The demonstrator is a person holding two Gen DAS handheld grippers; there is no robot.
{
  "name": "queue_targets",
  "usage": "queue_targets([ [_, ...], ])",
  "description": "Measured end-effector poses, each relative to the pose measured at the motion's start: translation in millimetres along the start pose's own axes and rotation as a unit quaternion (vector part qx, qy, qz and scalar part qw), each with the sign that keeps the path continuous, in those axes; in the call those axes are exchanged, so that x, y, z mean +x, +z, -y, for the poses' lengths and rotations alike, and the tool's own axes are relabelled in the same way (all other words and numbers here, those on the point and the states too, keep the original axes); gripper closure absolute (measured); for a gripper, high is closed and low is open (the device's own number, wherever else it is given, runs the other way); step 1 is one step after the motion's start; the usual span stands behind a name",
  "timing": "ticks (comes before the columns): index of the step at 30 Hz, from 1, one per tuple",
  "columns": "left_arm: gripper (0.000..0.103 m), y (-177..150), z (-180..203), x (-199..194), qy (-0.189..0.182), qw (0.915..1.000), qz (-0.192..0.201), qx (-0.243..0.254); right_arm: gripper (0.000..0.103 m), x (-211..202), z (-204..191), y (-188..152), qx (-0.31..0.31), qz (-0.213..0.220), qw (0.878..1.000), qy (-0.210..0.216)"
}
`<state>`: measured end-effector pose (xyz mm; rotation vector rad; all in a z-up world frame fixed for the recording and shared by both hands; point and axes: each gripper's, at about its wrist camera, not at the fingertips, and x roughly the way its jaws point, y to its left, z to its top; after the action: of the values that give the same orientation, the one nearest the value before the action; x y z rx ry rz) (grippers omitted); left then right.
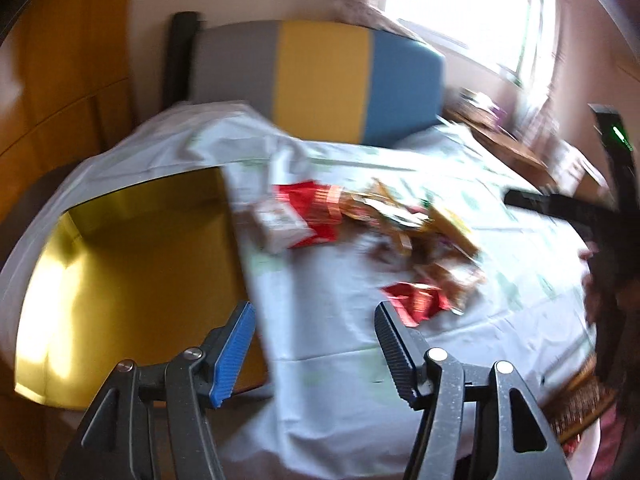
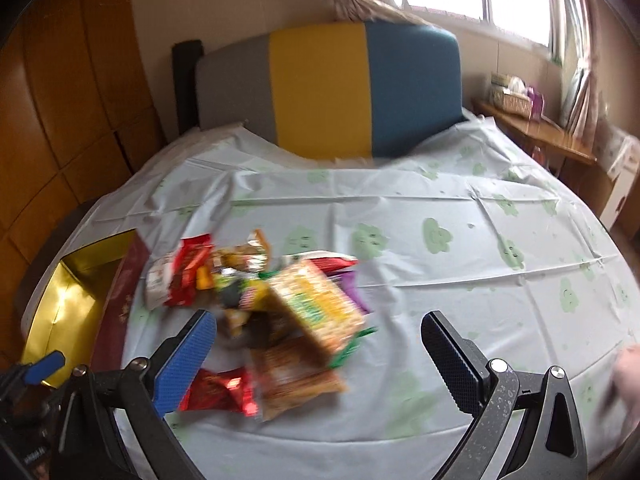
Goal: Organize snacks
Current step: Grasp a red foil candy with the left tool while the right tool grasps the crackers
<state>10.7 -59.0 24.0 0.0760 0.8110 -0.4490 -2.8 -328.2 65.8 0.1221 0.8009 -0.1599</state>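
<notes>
A pile of snack packets [image 2: 280, 300] lies on a pale blue sheet with green flowers [image 2: 460, 248]; it also shows in the left wrist view [image 1: 380, 232], blurred. It includes a red packet [image 2: 218, 392], a yellow-green packet [image 2: 316, 308] and a red-white packet [image 1: 296, 216]. An open gold-lined box [image 1: 132, 288] sits at the left, also visible in the right wrist view [image 2: 68, 304]. My left gripper [image 1: 316, 344] is open and empty, between the box and the pile. My right gripper [image 2: 320, 356] is open and empty, just over the pile's near side.
A grey, yellow and blue headboard [image 2: 332, 80] stands behind the sheet. Wooden cabinets [image 2: 60, 100] are at the left. A wooden side table [image 2: 536, 128] with a basket [image 2: 510, 98] is at the right under the window. The right gripper's body shows at the right [image 1: 608, 216].
</notes>
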Motion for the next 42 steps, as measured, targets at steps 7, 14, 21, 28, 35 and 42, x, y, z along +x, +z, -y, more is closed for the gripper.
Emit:
queue_targets([
  [7,0.041,7,55,41,-0.064,0.9848,-0.056,0.151,0.0,34,48,3,0.016,-0.038,0.999,-0.003],
  [14,0.041,11,86,84,-0.07,0.9607,-0.103,0.248,0.0,44,61,6,0.058,-0.067,0.996,0.02],
  [21,0.049,10,102,124,-0.08,0.944,-0.128,0.293,0.0,44,54,7,0.054,-0.07,0.995,0.045],
  [28,0.06,0,80,106,-0.099,0.9662,-0.101,0.216,0.017,48,23,0,-0.028,-0.078,0.995,0.056],
  [35,0.062,-18,49,67,-0.104,0.9796,-0.083,0.151,0.018,71,-11,-1,-0.117,-0.103,0.986,0.058],
  [42,0.062,0,9,26,-0.117,0.9892,-0.044,0.077,0.018,109,-27,7,-0.163,-0.122,0.978,0.043],
])
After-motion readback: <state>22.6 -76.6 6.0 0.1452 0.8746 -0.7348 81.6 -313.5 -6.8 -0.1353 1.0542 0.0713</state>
